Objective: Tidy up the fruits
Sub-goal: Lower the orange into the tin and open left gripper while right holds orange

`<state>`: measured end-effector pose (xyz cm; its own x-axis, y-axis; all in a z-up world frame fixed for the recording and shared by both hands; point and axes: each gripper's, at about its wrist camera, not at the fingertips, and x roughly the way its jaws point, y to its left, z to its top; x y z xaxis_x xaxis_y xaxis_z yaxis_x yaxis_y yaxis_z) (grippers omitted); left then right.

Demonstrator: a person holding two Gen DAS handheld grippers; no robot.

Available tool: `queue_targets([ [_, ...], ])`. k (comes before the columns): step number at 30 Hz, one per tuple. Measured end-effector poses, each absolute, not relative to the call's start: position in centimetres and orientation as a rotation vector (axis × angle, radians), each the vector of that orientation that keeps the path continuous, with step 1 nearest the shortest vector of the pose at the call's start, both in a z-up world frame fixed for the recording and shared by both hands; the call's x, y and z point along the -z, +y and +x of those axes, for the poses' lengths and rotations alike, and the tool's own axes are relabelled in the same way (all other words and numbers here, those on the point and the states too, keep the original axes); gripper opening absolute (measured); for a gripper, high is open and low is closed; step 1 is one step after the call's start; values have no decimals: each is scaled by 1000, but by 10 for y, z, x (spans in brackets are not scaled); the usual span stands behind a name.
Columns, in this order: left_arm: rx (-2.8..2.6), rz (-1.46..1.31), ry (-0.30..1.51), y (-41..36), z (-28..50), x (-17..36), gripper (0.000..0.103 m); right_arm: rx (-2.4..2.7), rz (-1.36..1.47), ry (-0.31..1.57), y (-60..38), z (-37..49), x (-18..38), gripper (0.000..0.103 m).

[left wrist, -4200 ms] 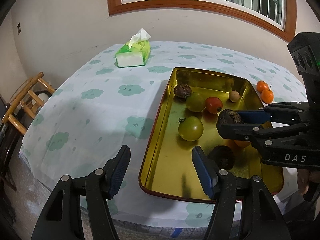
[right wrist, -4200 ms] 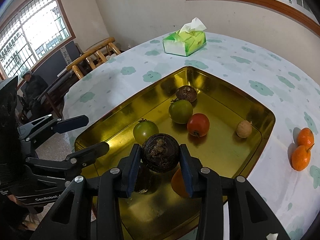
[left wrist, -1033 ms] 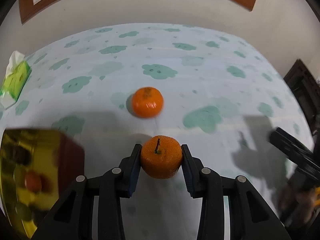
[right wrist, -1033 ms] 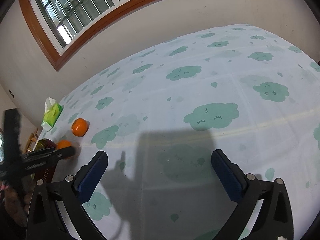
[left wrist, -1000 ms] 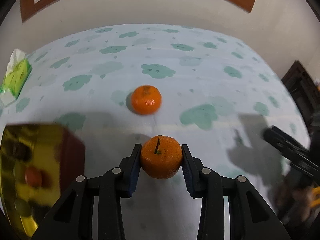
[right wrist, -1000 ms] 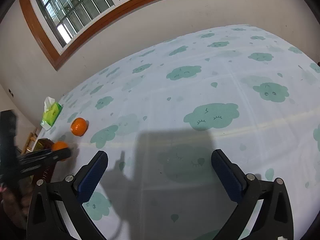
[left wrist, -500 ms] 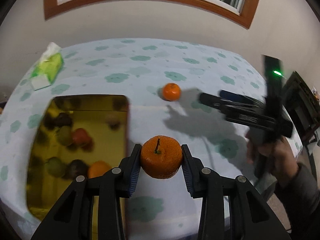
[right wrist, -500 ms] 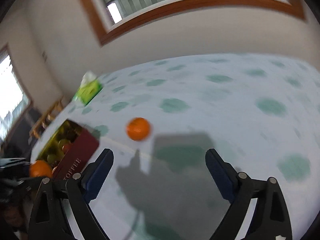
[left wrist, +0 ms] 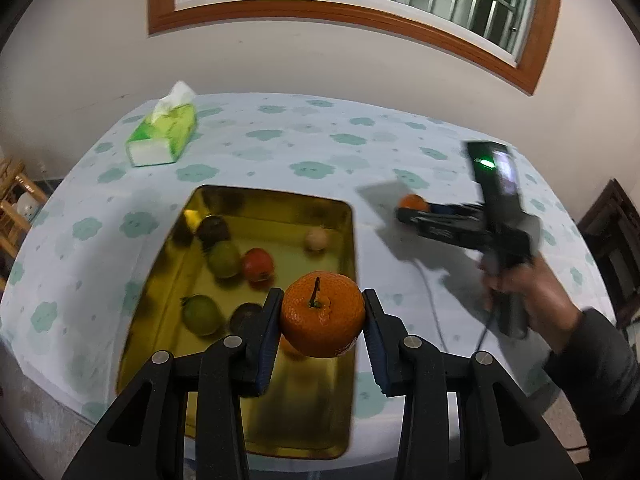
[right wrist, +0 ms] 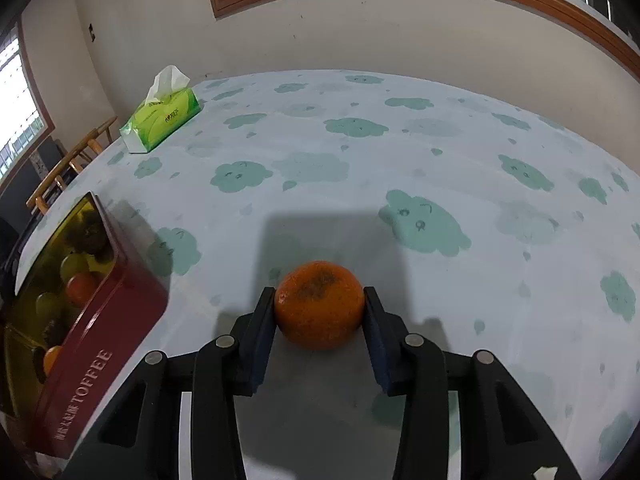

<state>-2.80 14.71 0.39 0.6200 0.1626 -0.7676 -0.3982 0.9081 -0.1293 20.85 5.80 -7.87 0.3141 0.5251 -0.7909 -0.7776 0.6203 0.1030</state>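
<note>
My left gripper (left wrist: 322, 314) is shut on a tangerine (left wrist: 322, 315) with a stem, held above the near right part of the gold tin tray (left wrist: 352, 240). The tray holds green fruits (left wrist: 201, 314), a red one (left wrist: 258, 265), dark ones (left wrist: 214, 229) and a small tan one (left wrist: 316, 239). My right gripper (right wrist: 319, 312) has its pads against both sides of a second tangerine (right wrist: 319, 305) that rests on the tablecloth right of the tray (right wrist: 104, 320). In the left wrist view the right gripper (left wrist: 404, 210) is blurred around that tangerine (left wrist: 414, 202).
A green tissue box (left wrist: 164, 136) stands at the table's far left, also in the right wrist view (right wrist: 162, 118). A wooden chair (right wrist: 68, 164) is beyond the left table edge. The tablecloth (right wrist: 440, 160) has teal cloud prints. Dark furniture (left wrist: 616, 240) stands at right.
My left gripper has carried its tangerine from the tablecloth to above the tray. My right gripper has moved to the second tangerine and closed in on it.
</note>
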Motion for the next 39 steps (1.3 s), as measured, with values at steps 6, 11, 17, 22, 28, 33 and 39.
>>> queue_targets([
  [6, -412, -301, 820, 168, -53, 8, 40, -861, -259, 842, 9, 155, 70, 38],
  [11, -447, -323, 831, 181, -72, 22, 40, -801, -244, 841, -24, 131, 71, 38],
  [17, -474, -311, 826, 189, -86, 28, 40, -733, -189, 854, -43, 134, 71, 38],
  [22, -475, -330, 816, 202, -90, 28, 40, -722, -214, 866, -40, 134, 73, 38],
  [28, -474, -318, 810, 207, -85, 29, 40, -705, -208, 883, -42, 136, 76, 38],
  [33, -470, -272, 805, 207, -75, 28, 40, -699, -220, 880, -41, 135, 76, 38],
  [39, -459, -226, 802, 204, -62, 27, 40, -696, -228, 878, -40, 135, 76, 38],
])
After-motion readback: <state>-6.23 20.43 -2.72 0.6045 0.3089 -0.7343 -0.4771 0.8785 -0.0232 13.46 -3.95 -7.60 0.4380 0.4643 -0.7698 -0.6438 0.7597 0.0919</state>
